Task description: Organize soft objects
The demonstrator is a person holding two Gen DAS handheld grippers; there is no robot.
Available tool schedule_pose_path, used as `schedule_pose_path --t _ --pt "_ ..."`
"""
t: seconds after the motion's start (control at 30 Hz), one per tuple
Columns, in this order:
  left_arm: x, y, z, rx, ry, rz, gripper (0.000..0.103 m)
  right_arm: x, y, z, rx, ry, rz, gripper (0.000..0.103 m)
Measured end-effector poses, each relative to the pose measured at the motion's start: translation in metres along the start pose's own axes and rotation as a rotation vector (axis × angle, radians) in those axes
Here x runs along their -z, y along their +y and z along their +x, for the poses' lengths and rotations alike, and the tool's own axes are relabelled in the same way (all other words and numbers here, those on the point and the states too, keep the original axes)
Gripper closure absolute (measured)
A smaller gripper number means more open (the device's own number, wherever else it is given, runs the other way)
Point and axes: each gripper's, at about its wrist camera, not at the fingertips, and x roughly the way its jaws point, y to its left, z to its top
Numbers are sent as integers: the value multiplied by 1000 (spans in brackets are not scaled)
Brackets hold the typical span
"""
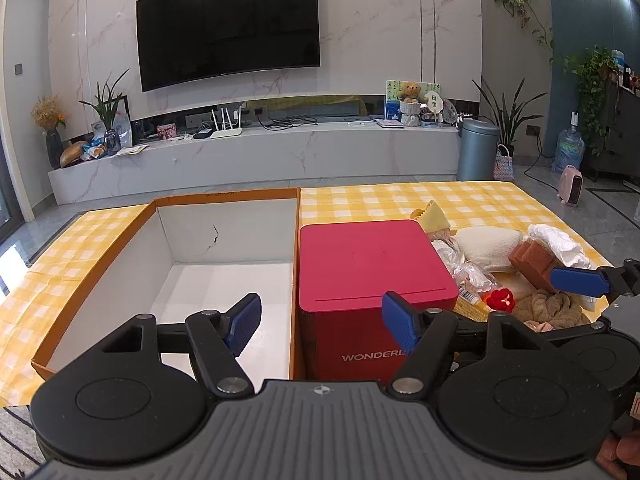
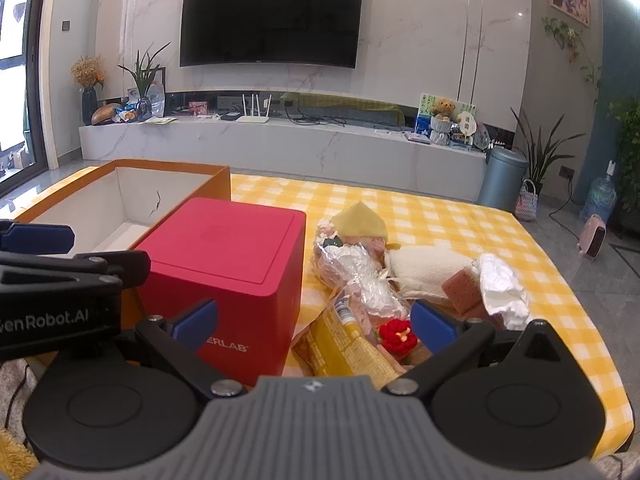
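A pile of soft things lies on the yellow checked tablecloth (image 2: 460,216): a yellow cloth (image 2: 362,220), a white plush pad (image 2: 430,266), a brown sponge (image 2: 462,290), crumpled clear wrap (image 2: 360,276), a red knitted flower (image 2: 396,334) and a beige towel (image 1: 548,308). My right gripper (image 2: 316,326) is open just short of the pile, with nothing pressed between its pads. My left gripper (image 1: 322,322) is open and empty. It hovers over the edge where the orange box (image 1: 224,280) meets the red box (image 1: 372,276).
The orange box is open, with nothing on its white floor. The closed red box stands against its right wall. A yellow packet (image 2: 344,344) lies by the flower. White crumpled plastic (image 2: 502,290) is at the pile's right. Behind the table are a TV wall and a marble shelf.
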Motion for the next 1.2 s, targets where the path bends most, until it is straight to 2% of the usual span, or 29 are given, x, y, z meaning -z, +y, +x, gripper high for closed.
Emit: schedule_pose_path --t 1.2 --pt "2 0 2 -7 20 6 22 -1 4 -2 23 7 -39 3"
